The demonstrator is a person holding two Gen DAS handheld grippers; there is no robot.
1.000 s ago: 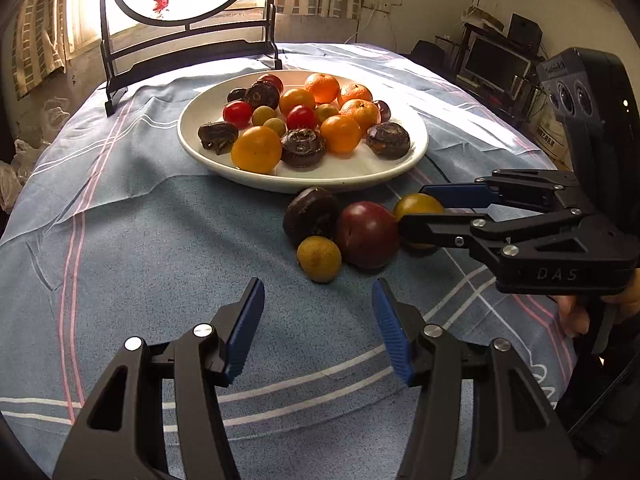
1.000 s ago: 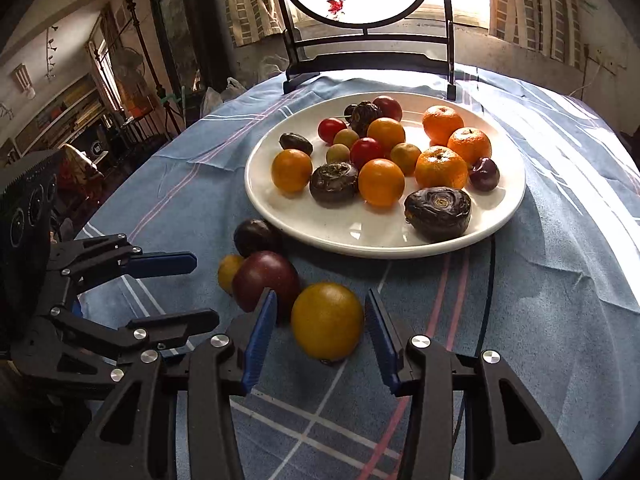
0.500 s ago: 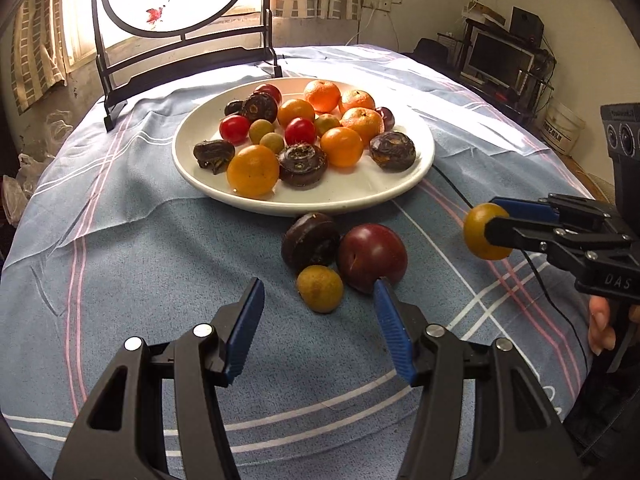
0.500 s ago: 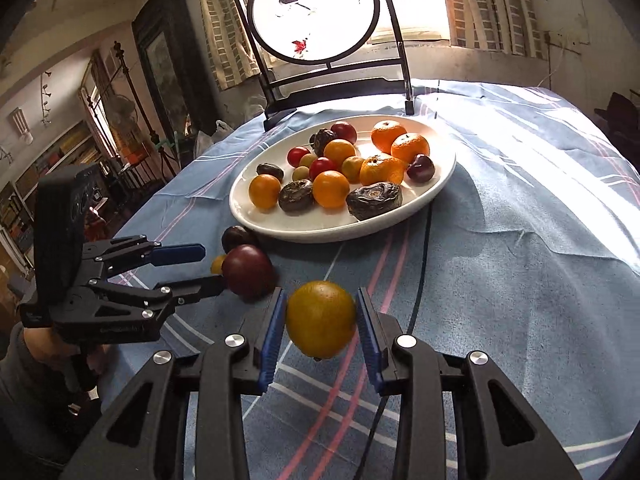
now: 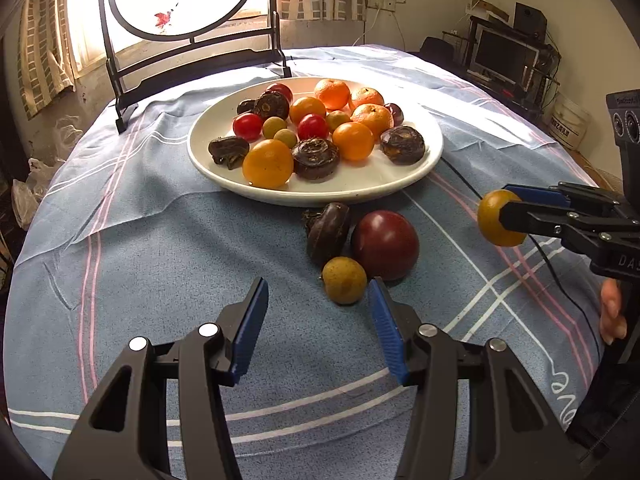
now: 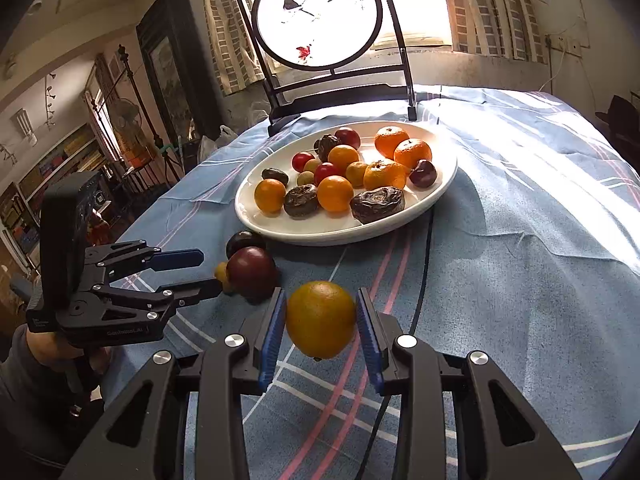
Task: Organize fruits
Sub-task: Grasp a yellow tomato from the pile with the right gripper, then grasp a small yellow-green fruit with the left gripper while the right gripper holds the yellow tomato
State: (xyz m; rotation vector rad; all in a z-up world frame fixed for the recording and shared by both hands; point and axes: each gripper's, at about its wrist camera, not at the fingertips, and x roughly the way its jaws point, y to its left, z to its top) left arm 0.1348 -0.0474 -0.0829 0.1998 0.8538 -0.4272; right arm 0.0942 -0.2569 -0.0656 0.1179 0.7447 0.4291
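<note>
Right gripper [image 6: 321, 334] is clamped on the yellow-orange fruit [image 6: 321, 319], both blue pads touching its sides, fruit held clear above the worktop [image 6: 520, 280] near its front edge. From the left wrist view, same fruit [image 5: 496, 218] sits at the tips of my right gripper [image 5: 505, 216], out toward the worktop's right side, apart from everything else.

Left gripper [image 5: 316, 330] is spread wide with nothing between the pads, hovering low over the cloth near the front edge. Right pad is just beside the small yellow-green fruit [image 5: 344, 280]; can't tell if it touches.

Largest to smallest:
- Worktop: round, covered with a blue cloth with white and pink stripes.
- Round-panel stand [image 6: 320, 20] at the far edge, behind the plate.
- White plate [image 5: 420, 172], centre-far, loaded with oranges, small red and yellow-green fruit and dark wrinkled ones. A thin black cable [image 6: 426, 264] runs out from the plate's near rim toward the front edge.
- Dark red plum [image 5: 385, 245] on the cloth just in front of the plate rim.
- Dark wrinkled fruit [image 5: 328, 232] to its left, touching or nearly touching the plum, close under the plate rim.
- Small yellow-green fruit in front of both, tucked against them.
</note>
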